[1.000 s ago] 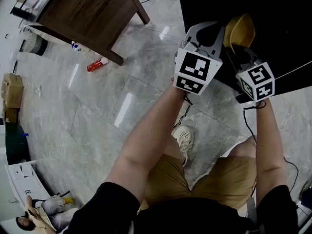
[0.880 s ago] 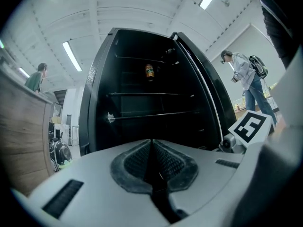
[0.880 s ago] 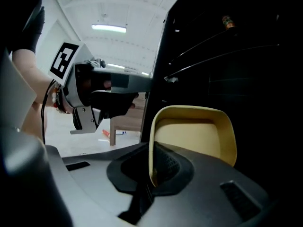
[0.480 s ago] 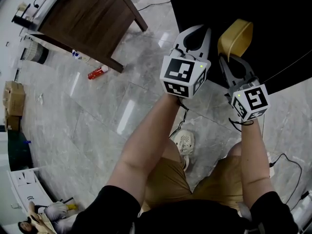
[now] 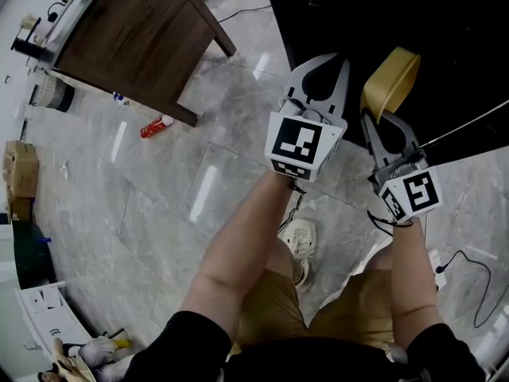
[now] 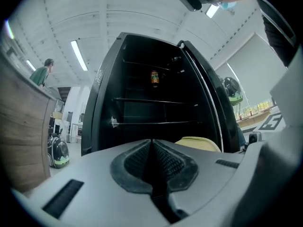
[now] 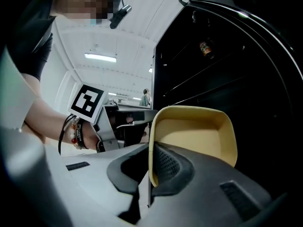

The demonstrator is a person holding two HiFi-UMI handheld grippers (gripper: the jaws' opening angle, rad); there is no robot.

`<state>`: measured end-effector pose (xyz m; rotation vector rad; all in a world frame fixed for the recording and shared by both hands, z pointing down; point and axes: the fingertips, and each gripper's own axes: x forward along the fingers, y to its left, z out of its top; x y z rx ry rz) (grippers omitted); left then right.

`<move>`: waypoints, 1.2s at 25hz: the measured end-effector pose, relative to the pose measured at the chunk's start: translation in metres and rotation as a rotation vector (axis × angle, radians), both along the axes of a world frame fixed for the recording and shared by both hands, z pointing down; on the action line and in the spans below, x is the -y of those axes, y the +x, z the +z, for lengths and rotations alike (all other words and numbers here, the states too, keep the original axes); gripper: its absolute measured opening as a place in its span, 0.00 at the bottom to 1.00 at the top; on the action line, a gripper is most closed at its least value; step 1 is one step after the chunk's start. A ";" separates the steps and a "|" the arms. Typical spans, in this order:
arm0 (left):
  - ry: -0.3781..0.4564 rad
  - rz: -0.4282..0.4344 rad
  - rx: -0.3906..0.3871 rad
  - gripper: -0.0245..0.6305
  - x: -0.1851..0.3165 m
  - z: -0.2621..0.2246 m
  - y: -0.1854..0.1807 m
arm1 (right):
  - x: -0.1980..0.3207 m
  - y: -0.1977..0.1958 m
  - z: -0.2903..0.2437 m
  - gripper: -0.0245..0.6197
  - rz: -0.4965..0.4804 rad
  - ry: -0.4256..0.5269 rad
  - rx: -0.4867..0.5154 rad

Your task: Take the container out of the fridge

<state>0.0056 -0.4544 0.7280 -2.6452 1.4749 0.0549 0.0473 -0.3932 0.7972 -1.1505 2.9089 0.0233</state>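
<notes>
Yellow plastic container point(image 7: 194, 136) is being gripped by the right gripper point(image 7: 149, 174). Its jaws are clamping down on one thin side wall, edge-on. That one-wall pinch is probably why the tub is hanging tipped on its side, with its hollow facing the right gripper view. In the head view the container point(image 5: 390, 78) is showing just past the right gripper point(image 5: 372, 118), against the black fridge point(image 5: 445, 38). Judging by that, it is sitting at the fridge's open front, off the shelves.

Left gripper point(image 6: 152, 160) is carrying nothing, with its jaws pressed together. It is pointing at the open fridge point(image 6: 156, 108) just beside the right one, likely only waiting since one claw is managing the tub.

Hard to read:
- The fridge interior is coming out nearly black, so I cannot tell whether the tub is fully clear of it.
- The tub's underside and far wall are not showing.
- A small can or bottle point(image 6: 154, 78) is standing on an upper shelf, its label too small to read.
- The fridge's outer edges are being cut off by the frame.
</notes>
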 end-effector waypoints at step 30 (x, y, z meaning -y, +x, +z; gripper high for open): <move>-0.116 -0.005 0.028 0.07 -0.133 -0.414 -0.045 | -0.126 -0.041 -0.448 0.10 -0.127 -0.205 -0.024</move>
